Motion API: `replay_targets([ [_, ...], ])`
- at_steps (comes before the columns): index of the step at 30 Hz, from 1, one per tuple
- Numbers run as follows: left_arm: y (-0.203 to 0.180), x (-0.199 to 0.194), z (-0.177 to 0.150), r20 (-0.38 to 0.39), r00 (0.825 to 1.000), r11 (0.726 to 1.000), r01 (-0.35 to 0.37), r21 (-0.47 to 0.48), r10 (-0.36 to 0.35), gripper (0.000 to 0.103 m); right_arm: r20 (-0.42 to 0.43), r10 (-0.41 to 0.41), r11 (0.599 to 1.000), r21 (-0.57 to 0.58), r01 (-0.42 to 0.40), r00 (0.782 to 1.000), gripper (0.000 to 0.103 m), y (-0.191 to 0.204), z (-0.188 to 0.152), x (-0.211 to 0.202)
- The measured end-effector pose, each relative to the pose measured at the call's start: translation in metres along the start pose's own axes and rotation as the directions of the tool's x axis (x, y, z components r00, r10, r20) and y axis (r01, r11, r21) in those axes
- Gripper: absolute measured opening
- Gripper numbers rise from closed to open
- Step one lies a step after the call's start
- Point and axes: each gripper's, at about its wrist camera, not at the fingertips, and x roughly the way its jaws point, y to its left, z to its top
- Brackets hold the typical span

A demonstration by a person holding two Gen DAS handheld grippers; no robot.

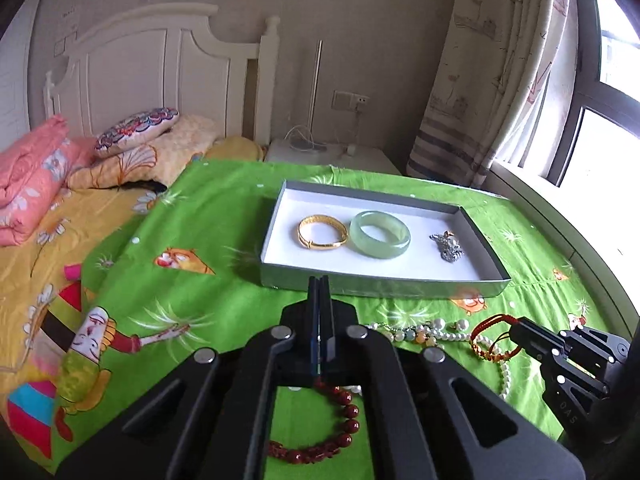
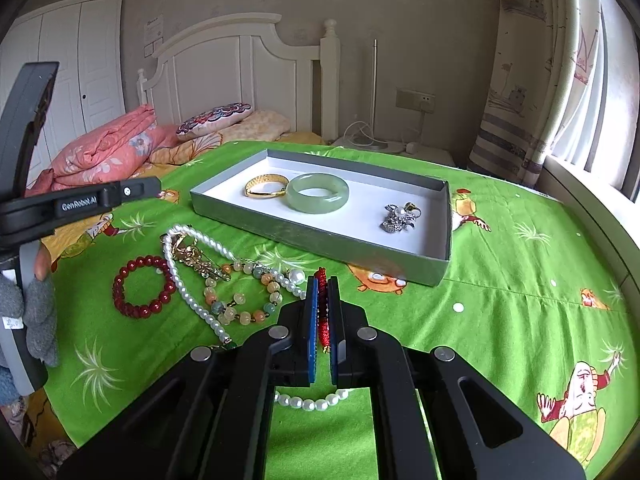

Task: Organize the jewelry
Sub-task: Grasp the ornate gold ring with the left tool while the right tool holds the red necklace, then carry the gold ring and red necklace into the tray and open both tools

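A grey tray [image 1: 368, 285] [image 2: 304, 227] on the green cloth holds a gold bangle [image 1: 322, 232] [image 2: 266, 186], a jade bangle [image 1: 380, 234] [image 2: 318, 193] and a silver brooch [image 1: 447, 246] [image 2: 400, 213]. My left gripper [image 1: 319, 282] is shut and empty, just before the tray's near wall, above a dark red bead bracelet [image 1: 340, 420] [image 2: 142, 286]. My right gripper [image 2: 321, 282] [image 1: 516, 330] is shut on a red cord bracelet [image 2: 322, 308] [image 1: 494, 338]. A pearl necklace [image 2: 192, 288] [image 1: 440, 330], a pastel bead bracelet [image 2: 240, 294] and a gold piece [image 2: 196, 258] lie loose.
The green cloth [image 1: 200, 248] [image 2: 520, 280] covers a bed with a white headboard [image 1: 160, 76]. A pink quilt [image 1: 28, 176] and pillows [image 1: 136, 132] lie at the far left. A nightstand [image 1: 328, 154], curtain [image 1: 500, 72] and window sill [image 1: 560, 208] stand on the right.
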Motion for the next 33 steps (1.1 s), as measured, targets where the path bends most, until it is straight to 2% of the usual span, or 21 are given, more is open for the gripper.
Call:
replay_targets([
  [4,0.004,-0.007,0.005,0.006,1.000,1.000,0.013,-0.005,-0.013,0.000,0.002,0.001,1.000,0.009,-0.001,1.000,0.004,-0.001,0.000,0.000],
  [12,0.030,0.008,-0.008,-0.055,0.998,0.995,0.028,-0.100,-0.033,0.000,0.001,0.003,1.000,0.011,-0.003,1.000,0.005,-0.002,0.000,-0.001],
  [14,0.039,0.012,-0.009,-0.076,0.996,0.990,0.034,-0.133,-0.044,0.015,0.001,0.003,1.000,0.014,-0.003,1.000,0.005,-0.002,0.000,-0.001],
  [16,0.046,0.013,-0.010,-0.081,0.996,0.987,0.024,-0.157,-0.037,0.053,-0.002,0.004,1.000,0.017,-0.004,1.000,0.005,-0.002,0.000,0.000],
  [18,0.051,0.014,-0.011,-0.083,0.996,0.984,0.029,-0.173,-0.044,0.063,-0.002,0.006,1.000,0.016,-0.006,1.000,0.005,-0.002,0.000,0.000],
  [22,0.045,0.029,-0.014,-0.161,0.984,0.989,0.050,-0.139,-0.072,0.063,-0.008,0.010,1.000,0.020,-0.010,1.000,0.005,-0.003,0.000,0.002],
  [25,0.033,0.052,-0.013,-0.213,0.975,0.995,0.040,-0.092,-0.059,0.063,-0.009,0.012,1.000,0.017,-0.012,1.000,0.005,-0.002,0.000,0.002],
  [28,0.033,0.082,-0.012,-0.285,0.956,0.994,0.041,-0.106,-0.070,0.062,-0.007,0.013,1.000,0.014,-0.013,1.000,0.005,-0.002,0.000,0.002],
  [29,0.033,0.090,-0.013,-0.306,0.950,0.994,0.031,-0.105,-0.062,0.060,-0.007,0.014,1.000,0.016,-0.014,1.000,0.005,-0.002,0.000,0.002],
  [30,0.032,0.091,-0.011,-0.292,0.955,0.996,0.022,-0.086,-0.046,0.043,-0.007,0.016,1.000,0.017,-0.016,1.000,0.005,-0.002,0.000,0.002],
  [31,0.033,0.092,-0.009,-0.299,0.952,0.995,0.037,-0.087,-0.062,0.033,-0.007,0.018,1.000,0.020,-0.018,1.000,0.005,-0.003,0.000,0.002],
  [33,0.037,0.083,-0.005,-0.260,0.962,0.993,0.053,-0.104,-0.078,0.031,-0.006,0.023,1.000,0.020,-0.023,1.000,0.005,-0.003,0.000,0.002],
])
